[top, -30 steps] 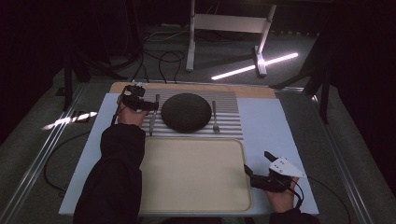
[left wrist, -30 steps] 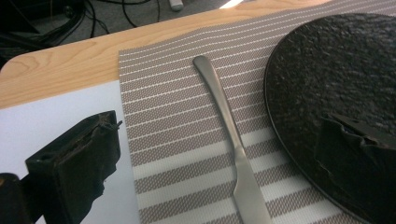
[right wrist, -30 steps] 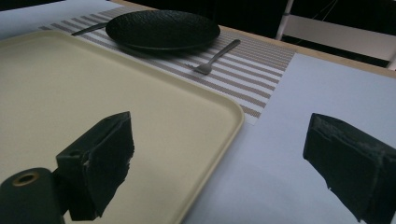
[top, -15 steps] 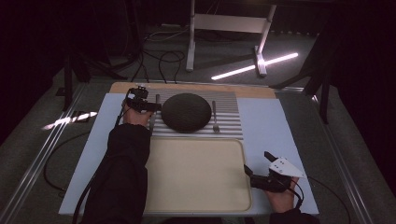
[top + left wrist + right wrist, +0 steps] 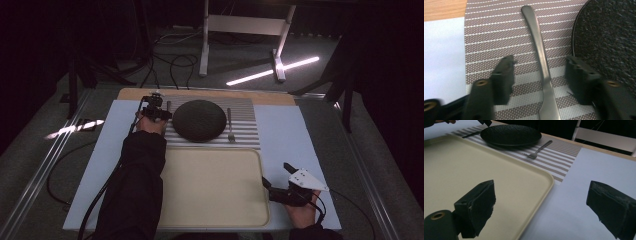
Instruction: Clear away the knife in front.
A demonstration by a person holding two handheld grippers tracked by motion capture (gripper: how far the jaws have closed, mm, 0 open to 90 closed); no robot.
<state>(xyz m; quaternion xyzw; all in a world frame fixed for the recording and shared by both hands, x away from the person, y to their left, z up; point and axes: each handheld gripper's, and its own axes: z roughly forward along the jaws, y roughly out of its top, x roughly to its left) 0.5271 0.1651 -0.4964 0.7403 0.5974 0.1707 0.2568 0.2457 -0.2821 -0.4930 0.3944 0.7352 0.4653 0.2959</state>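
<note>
A dark round plate (image 5: 199, 120) rests on a striped placemat (image 5: 245, 107), with a fork (image 5: 230, 125) to its right and a metal knife (image 5: 168, 109) to its left. My left gripper (image 5: 161, 114) is lowered over the knife. In the left gripper view the knife handle (image 5: 541, 65) lies between the two jaws of my left gripper (image 5: 540, 72), which have just been closing. A gap remains on each side of the handle, so it is still open. My right gripper (image 5: 274, 177) rests open at the right rim of the cream tray (image 5: 215, 187), holding nothing.
A pale blue mat (image 5: 295, 140) covers the table under the tray and placemat. In the right gripper view the tray (image 5: 461, 170) is at left, and the plate (image 5: 511, 135) and fork (image 5: 537, 150) lie beyond. A metal stand (image 5: 240, 25) rises behind the table.
My left hand has shifted toward the plate and sunk to the placemat. The right hand has stayed put.
</note>
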